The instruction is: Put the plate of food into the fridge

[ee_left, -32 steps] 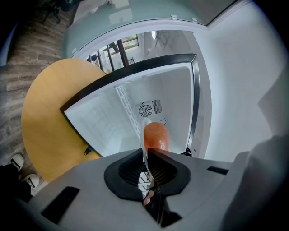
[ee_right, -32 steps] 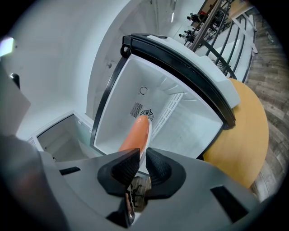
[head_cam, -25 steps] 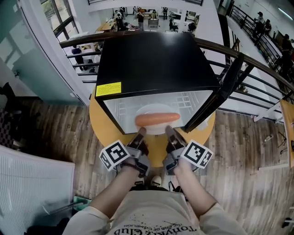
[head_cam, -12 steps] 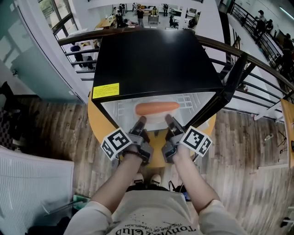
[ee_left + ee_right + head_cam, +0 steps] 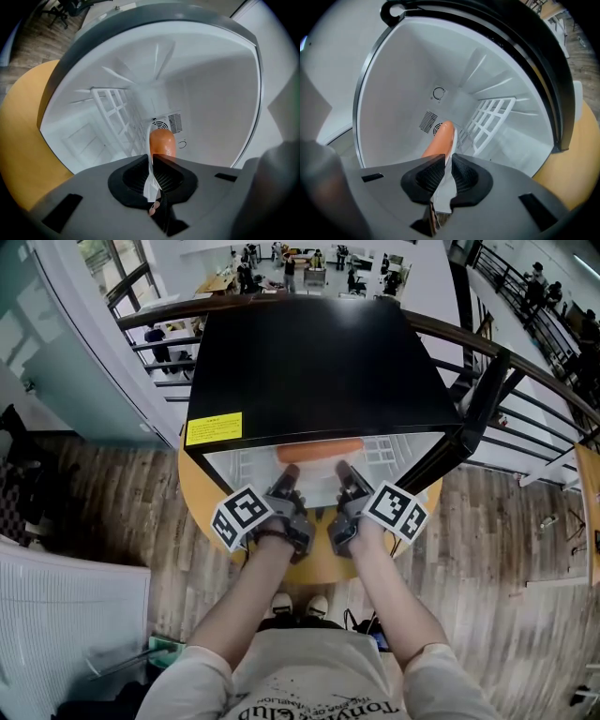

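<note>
Plate (image 5: 443, 192) of food, partly inside the open black fridge (image 5: 309, 362) on the round wooden table (image 5: 194, 482). Pinched edge-on at its near rim by left gripper (image 5: 151, 155) and right gripper (image 5: 448, 157), ribbed fingers (image 5: 425, 176) clamped on it. Probably light, stiff, glossy (so slippery), breakable. Smooth orange sausage (image 5: 161, 142) liable to roll; best kept level.

tongs (image 5: 449, 157) grip the plate (image 5: 443, 189) edge inside the fridge (image 5: 401, 84).
</note>
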